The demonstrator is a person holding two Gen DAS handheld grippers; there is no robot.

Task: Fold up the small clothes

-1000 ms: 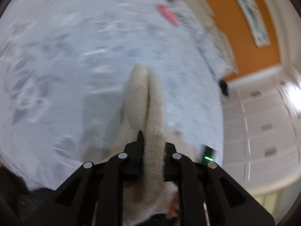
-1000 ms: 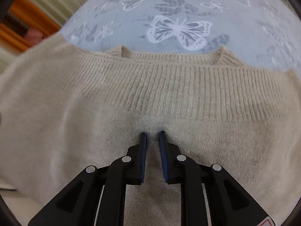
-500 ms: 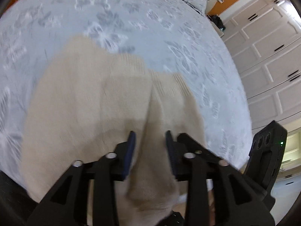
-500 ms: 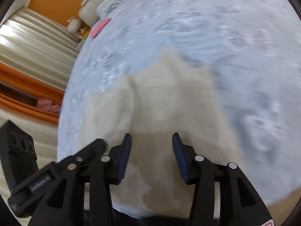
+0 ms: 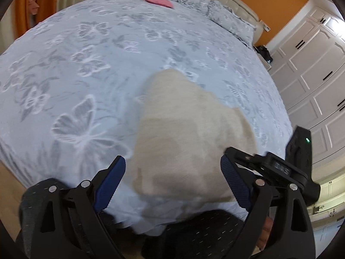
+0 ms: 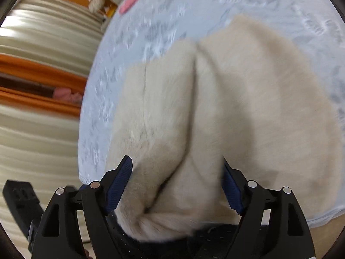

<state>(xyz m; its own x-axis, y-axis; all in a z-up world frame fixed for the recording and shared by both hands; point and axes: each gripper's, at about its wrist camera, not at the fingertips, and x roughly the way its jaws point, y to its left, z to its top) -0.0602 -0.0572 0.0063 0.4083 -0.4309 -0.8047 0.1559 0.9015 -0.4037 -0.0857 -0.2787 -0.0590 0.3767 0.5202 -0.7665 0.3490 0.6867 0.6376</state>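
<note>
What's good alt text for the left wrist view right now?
A cream sweater lies on a pale blue bedspread printed with butterflies, near the bed's front edge. The left gripper hangs over it, jaws opening, nothing pinched between them. A pink item lies far back by the pillows.

Bed (image 5: 90, 49), pale blue butterfly-print cover; cream sweater (image 5: 189, 133) near front edge, pink item (image 5: 158, 0) far end.

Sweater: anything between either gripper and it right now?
Nothing visible. The beige sweater lies on the butterfly bedspread, directly ahead of the left gripper and right gripper. Both jaws are opening, pads clear of the knit.
</note>
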